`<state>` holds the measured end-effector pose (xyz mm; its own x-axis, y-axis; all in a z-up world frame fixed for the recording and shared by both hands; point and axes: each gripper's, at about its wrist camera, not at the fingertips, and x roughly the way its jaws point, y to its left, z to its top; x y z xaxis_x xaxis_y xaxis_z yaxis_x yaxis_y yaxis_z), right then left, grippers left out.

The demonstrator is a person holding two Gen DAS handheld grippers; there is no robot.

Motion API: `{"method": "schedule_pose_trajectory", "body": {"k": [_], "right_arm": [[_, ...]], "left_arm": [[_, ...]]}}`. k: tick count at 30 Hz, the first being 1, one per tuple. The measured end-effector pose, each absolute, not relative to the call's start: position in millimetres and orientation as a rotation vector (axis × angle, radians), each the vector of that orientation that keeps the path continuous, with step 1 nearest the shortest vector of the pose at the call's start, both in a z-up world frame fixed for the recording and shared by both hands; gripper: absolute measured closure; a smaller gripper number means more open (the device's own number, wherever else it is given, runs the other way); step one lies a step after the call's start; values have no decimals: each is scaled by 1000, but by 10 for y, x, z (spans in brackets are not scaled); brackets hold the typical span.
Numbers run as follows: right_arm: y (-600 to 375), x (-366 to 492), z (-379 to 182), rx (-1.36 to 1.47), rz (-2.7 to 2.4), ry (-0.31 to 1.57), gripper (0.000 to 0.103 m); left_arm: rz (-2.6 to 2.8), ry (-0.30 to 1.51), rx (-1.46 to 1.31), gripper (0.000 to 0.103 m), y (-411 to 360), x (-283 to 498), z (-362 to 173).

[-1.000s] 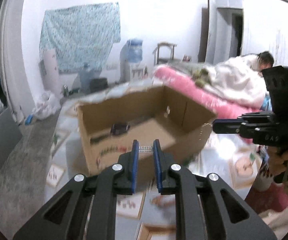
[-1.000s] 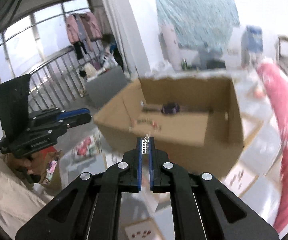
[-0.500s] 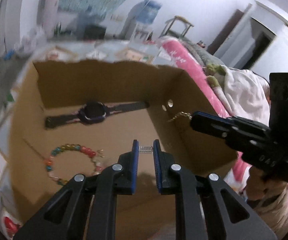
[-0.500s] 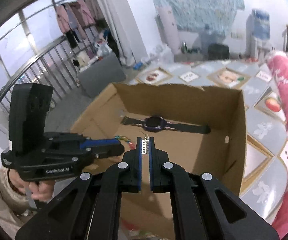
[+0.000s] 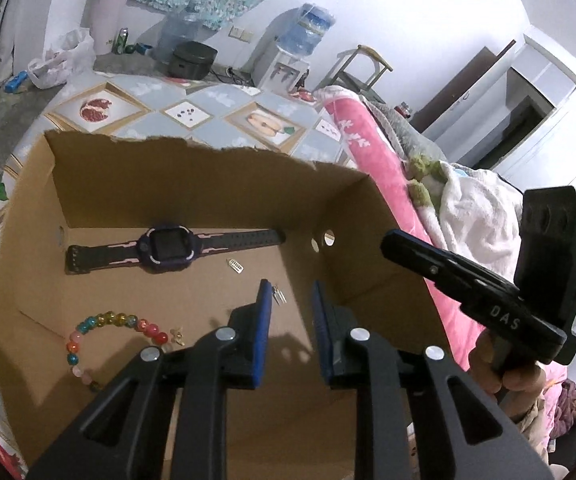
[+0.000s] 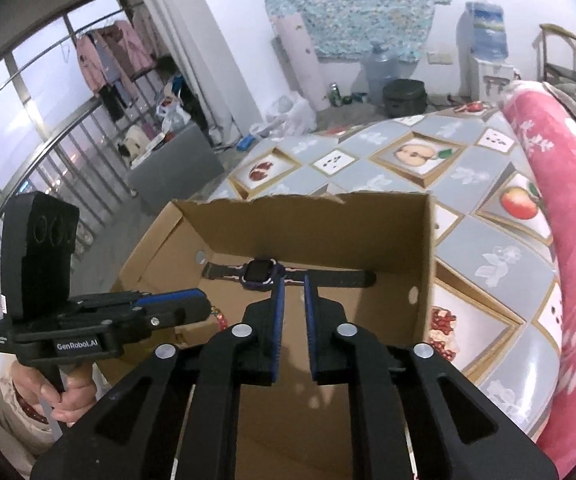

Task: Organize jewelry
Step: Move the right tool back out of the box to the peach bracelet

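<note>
Both tools hovering over cardboard box (image 5: pixel 207 168) on patterned table (image 5: pixel 215 112). Left tool (image 5: pixel 290 292) jaws opening, narrow gap; small silver earring (image 5: pixel 279 295) lying just beside left pad, not gripped. Second earring (image 5: pixel 236 267) lying on box floor near watch (image 5: pixel 167 246). Bead bracelet (image 5: pixel 107 330) lying front-left. Right tool (image 6: pixel 294 286) jaws opening, nothing between.

Box (image 5: pixel 207 168): top open, access from above unobstructed. Four cardboard walls bound entry; far wall edge torn.
Floor obstacles: watch (image 5: pixel 167 246) along far wall; bead bracelet (image 5: pixel 99 332) near left; small earring (image 5: pixel 236 267) mid-floor; second earring (image 5: pixel 279 294) just beside left gripper (image 5: pixel 290 292) pad.
Free floor: centre-right, near side.
Outside right: pink blanket (image 6: pixel 568 208) close by.
</note>
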<state>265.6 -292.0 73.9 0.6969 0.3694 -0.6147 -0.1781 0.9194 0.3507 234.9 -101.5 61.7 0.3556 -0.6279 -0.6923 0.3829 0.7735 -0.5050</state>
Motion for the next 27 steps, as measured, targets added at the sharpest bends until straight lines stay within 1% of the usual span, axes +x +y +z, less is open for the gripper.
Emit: {"method": "schedule_pose_trajectory", "body": {"k": [1,8,10,14,15,16,17,18,19,20,21,24,27], "right_arm": [[-2935,2642,759,277,305,734,85],[-2960,2261,992,286,286,654,78],[-2931,2103,1067,278,292,620,73],[-2812,1611,1161,250,343,551,67],[-2787,1533,1150,246,349,547,62],[-2741,1411,1117,237,359,549,58],[-2695,1323,1078,229,370,559,56],[-2659,1259,1033,221,374,571,51],[-2587,1178,953,205,372,598,45],[-2513,1121,876,188,370,627,42],[-2429,1078,785,170,367,659,36],[-2215,1029,483,137,351,761,23],[-2062,1060,110,113,278,872,20]], "left_arm": [[-662,1009,-277,83,-1003,2356,633],[-644,922,-274,83,-788,2188,874],[-643,882,-256,82,-701,2073,977],[-642,789,-183,73,-505,1732,1160],[-641,763,-150,68,-447,1609,1193],[-646,744,-122,67,-403,1504,1210],[-649,730,-90,63,-362,1385,1216],[-653,723,-62,58,-315,1266,1208],[-655,725,-43,55,-274,1173,1184],[-655,745,-19,50,-231,1062,1135],[-654,763,-5,45,-215,1002,1089],[-629,852,37,35,-197,843,823],[-552,952,73,34,-199,788,430]]}}
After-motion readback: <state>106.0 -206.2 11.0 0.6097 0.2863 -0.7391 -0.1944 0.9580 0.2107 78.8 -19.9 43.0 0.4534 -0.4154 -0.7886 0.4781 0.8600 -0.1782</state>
